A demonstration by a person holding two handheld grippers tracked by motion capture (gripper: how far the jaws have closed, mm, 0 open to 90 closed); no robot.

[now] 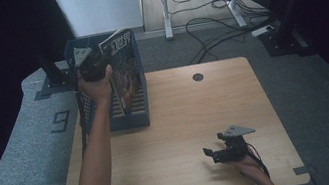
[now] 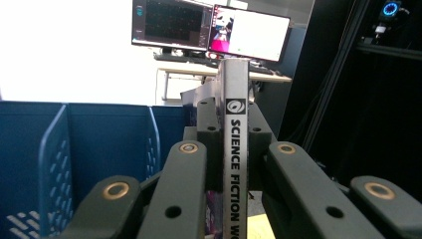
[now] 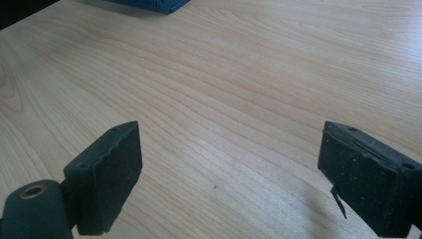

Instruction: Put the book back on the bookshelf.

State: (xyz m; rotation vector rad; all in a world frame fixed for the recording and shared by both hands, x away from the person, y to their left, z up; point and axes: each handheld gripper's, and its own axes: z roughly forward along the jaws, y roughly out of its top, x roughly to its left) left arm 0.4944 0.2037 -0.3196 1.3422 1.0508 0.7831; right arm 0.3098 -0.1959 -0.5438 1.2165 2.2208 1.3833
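Tabletop (image 1: 177, 120): pale wood, grain running lengthwise, rounded corners, dark round cable hole (image 1: 197, 77) near the far edge. Blue slatted file rack (image 1: 128, 116) stood on the far left corner, its base touching the wood, its left side reaching the tabletop's left edge. Near right part: a person's right hand (image 1: 248, 164) rested on the surface close to the front edge. Middle of the wood bare, light glare across it. Grey carpet floor (image 1: 22, 162) lay around the tabletop.

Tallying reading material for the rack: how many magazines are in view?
1. The magazine stands upright in the blue rack at the table's far left, its spine clamped in the left tool. The rack walls may hide others.
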